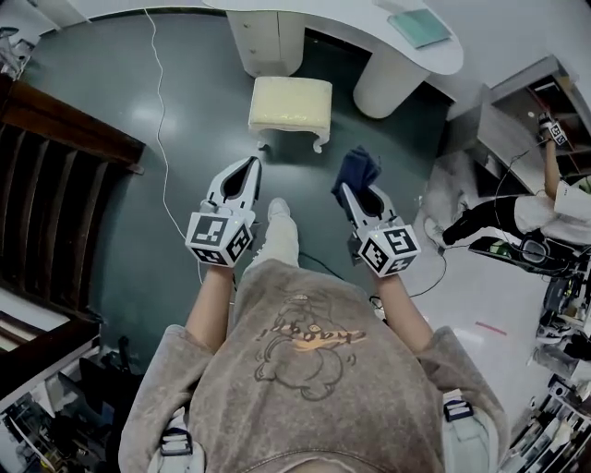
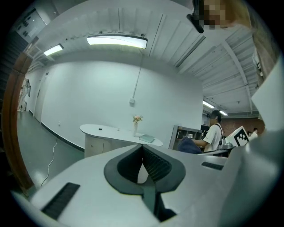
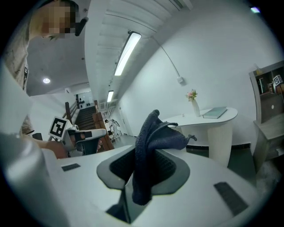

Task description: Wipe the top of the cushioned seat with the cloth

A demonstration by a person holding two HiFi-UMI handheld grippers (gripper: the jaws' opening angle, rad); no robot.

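Observation:
The cushioned seat (image 1: 290, 103) is a cream stool with white legs on the dark floor ahead, just in front of the counter. My right gripper (image 1: 348, 188) is shut on a dark blue cloth (image 1: 356, 170). In the right gripper view the cloth (image 3: 153, 141) stands bunched up out of the jaws of the right gripper (image 3: 144, 155). My left gripper (image 1: 252, 165) is held beside it, shut and holding nothing; in its own view the left gripper (image 2: 143, 150) has its ribbed pads meeting at the tips. Both grippers hover short of the seat, apart from it.
A white curved counter (image 1: 406, 51) stands behind the seat, with a green book (image 1: 420, 26) and a flower vase (image 2: 136, 125) on it. Dark wooden stairs (image 1: 51, 175) are at the left. A white cable (image 1: 162, 139) crosses the floor. Another person (image 1: 517, 214) works at the right.

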